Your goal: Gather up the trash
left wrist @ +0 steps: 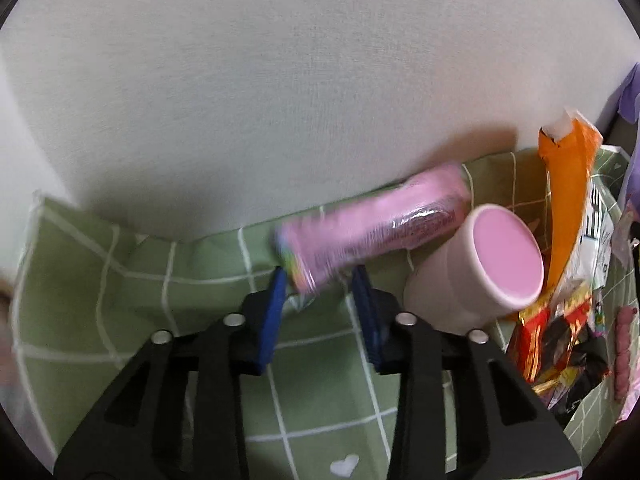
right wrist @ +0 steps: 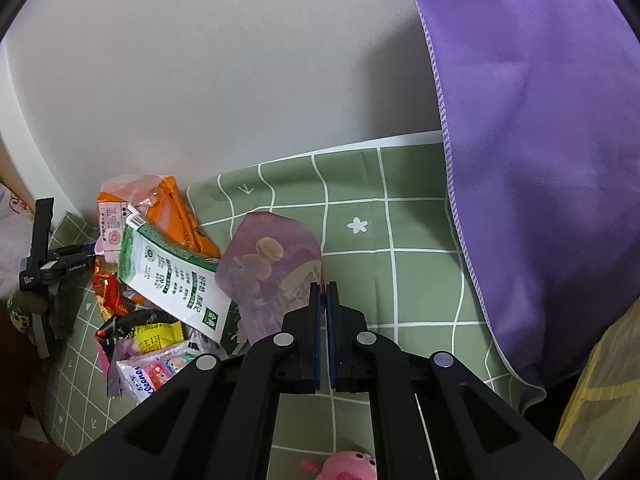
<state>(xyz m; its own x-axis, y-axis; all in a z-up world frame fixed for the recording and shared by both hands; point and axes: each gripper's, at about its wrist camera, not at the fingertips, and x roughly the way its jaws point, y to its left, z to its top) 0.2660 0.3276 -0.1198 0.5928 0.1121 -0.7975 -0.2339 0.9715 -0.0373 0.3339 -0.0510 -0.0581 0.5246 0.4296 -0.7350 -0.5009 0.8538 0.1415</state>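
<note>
In the left wrist view my left gripper (left wrist: 318, 276) is open; a blurred pink wrapper tube (left wrist: 372, 226) sits just past its blue fingertips (left wrist: 278, 284), apart from them. A pink-topped cup (left wrist: 480, 268) lies tipped to its right, next to an orange wrapper (left wrist: 568, 200) and red-black wrappers (left wrist: 560, 344). In the right wrist view my right gripper (right wrist: 324, 292) is shut on the edge of a purple snack wrapper (right wrist: 268, 264). A trash pile lies left of it: a green-white carton (right wrist: 172, 276), orange packs (right wrist: 168, 208), and a pink-white packet (right wrist: 156, 368).
A green checked cloth (right wrist: 400, 240) covers the table against a white wall. A purple towel (right wrist: 540, 140) hangs at the right. A pink pig toy (right wrist: 352, 464) lies near the front edge. The left gripper (right wrist: 48, 268) shows at far left in the right wrist view.
</note>
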